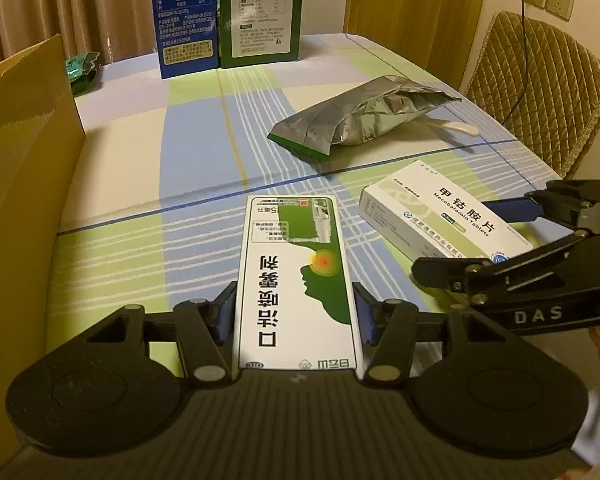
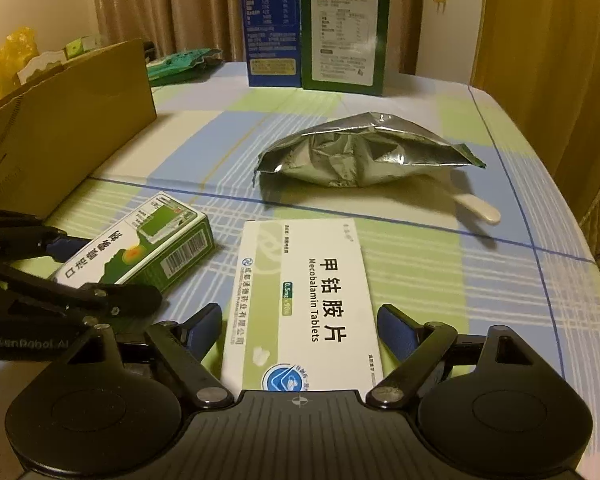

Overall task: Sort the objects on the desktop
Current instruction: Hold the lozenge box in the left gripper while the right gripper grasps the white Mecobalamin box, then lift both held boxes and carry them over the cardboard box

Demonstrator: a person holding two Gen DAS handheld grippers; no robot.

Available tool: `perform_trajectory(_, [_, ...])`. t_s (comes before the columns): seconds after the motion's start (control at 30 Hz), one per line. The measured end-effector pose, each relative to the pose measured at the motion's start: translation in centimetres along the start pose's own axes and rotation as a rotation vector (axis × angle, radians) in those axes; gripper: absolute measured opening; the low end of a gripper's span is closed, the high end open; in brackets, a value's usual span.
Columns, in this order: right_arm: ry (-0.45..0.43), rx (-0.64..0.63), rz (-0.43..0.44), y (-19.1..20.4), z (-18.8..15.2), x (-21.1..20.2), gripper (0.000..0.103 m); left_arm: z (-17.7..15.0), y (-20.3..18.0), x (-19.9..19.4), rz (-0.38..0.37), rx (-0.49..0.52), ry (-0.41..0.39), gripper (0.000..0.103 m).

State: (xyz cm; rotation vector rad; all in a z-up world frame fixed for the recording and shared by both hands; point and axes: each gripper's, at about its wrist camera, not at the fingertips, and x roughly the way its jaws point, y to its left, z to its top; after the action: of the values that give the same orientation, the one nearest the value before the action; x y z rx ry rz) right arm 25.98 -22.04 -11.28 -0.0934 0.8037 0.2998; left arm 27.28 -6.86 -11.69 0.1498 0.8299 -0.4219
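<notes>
- My left gripper [image 1: 296,312] has its fingers clamped on the green spray box [image 1: 298,280] at lower centre (ready to lift).
- My right gripper [image 2: 300,328] straddles the tablet box [image 2: 300,300], fingers apart, not touching, lined up to grasp.

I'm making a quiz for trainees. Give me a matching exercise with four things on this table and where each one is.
Things:
1. spray box
2. tablet box
3. foil bag
4. cardboard box

Places:
A. lying mid-table
B. between the right hand-held gripper's open fingers
C. along the table's left side
D. clamped in the left hand-held gripper

Pairs: 1-D, 2-B, 3-A, 4-C
</notes>
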Motion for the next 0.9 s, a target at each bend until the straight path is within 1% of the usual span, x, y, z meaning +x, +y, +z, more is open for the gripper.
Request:
perform_trajectory(0.07, [-0.001, -0.009, -0.009, 0.0, 0.0, 0.2, 0.071, 0.0, -0.1, 0.0, 0.001, 0.004, 0.0, 0.051])
perform_trajectory(0.13, [-0.005, -0.015, -0.011, 0.1, 0.0, 0.1, 0.068, 0.0, -0.1, 0.0, 0.002, 0.007, 0.001, 0.051])
perform_trajectory(0.3, [-0.008, -0.01, -0.021, 0.3, -0.1, 0.0, 0.068, 0.0, -0.2, 0.0, 0.001, 0.017, 0.005, 0.051])
perform_trajectory(0.5, [-0.009, 0.024, -0.023, 0.4, -0.4, -0.8, 0.068, -0.2, -0.5, -0.5, -0.023, 0.016, 0.009, 0.051])
perform_trajectory(0.67, [-0.027, 0.051, -0.041, 0.7, -1.2, -2.6, 0.068, -0.7, -1.1, -1.7, -0.031, 0.022, 0.006, 0.051])
perform_trajectory(0.77, [-0.036, 0.098, -0.051, 0.8, -2.3, -4.2, 0.068, -1.3, -1.7, -2.5, -0.039, 0.027, 0.01, 0.051])
perform_trajectory(0.9, [-0.041, 0.118, -0.072, 1.4, -3.9, -6.3, 0.068, -2.1, -2.5, -3.7, -0.043, 0.03, 0.004, 0.051])
